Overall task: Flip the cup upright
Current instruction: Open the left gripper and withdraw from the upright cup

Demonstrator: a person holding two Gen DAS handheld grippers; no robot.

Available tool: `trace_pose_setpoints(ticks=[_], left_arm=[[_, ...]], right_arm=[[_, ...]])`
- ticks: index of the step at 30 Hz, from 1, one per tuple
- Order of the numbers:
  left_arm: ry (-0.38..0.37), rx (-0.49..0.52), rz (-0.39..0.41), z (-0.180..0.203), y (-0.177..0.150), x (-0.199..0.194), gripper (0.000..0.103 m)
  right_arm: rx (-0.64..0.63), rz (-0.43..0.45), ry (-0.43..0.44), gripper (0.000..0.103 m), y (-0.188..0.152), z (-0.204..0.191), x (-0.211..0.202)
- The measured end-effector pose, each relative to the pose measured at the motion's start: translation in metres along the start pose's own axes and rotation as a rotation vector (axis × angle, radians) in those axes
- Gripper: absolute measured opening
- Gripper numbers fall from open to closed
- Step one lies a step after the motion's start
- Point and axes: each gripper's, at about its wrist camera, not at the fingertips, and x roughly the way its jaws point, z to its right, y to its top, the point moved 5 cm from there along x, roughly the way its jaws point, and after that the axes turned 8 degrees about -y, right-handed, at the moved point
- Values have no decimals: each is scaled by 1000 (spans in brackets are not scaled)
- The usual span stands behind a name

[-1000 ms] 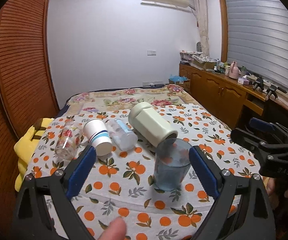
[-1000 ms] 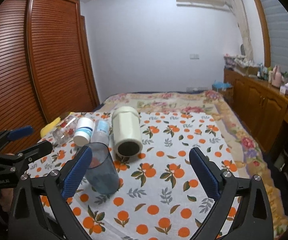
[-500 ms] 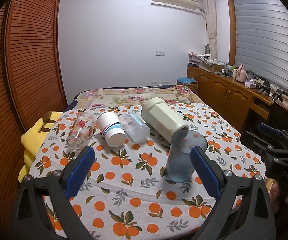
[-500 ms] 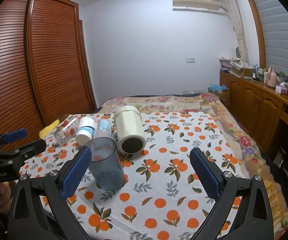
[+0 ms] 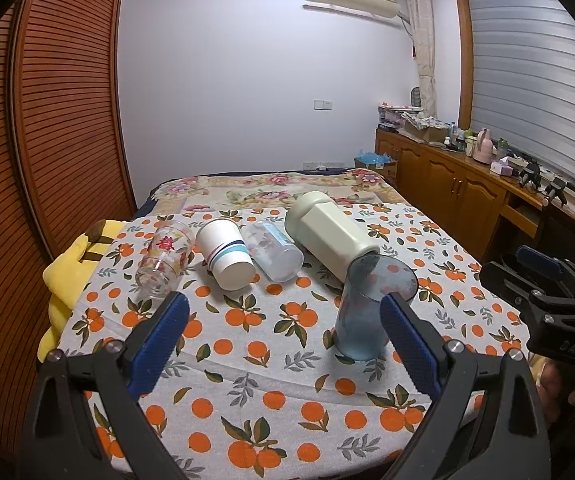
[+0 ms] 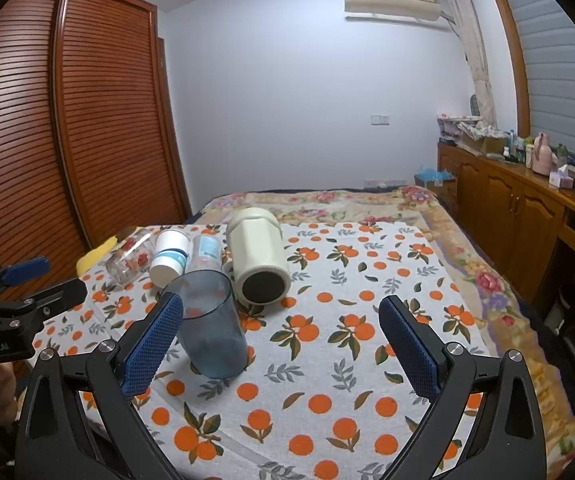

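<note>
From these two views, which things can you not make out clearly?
- Blue cup: lower right side is covered by the left tongs' pad in the left view.
- Cream cup: its inside is dark in the right view.
- Sideboard items: too small in both views.
- Clear printed cup: mostly behind the blue cup in the right view.

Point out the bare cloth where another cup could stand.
Free: cloth right of the blue cup and cream jar, toward the bed; also the near strip. Crowded: the far-left row with glass, paper cup, bottle.
</note>
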Motion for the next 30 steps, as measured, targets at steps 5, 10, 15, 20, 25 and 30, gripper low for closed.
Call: trace_pose_setpoints(ticks=[5,10,15,20,25,30], left_arm=[[0,2,2,0,0,0,97],[-1,2,4,0,1,-1,97],[-2,3,3,1,1,-1,97],[-4,5,7,2,3,-2,97],[-4,6,13,4,5,-4,97],[-4,12,21,6,8,-7,97]], right_arm=[[6,1,-6,100,-1,1,-2],[3,1,-6,100,-1,2,-2],[4,0,-6,100,0,2,-2],[5,2,-6,100,-1,2,-2],[5,3,-7,100,0,3,-3],[5,3,-7,100,0,3,-3]])
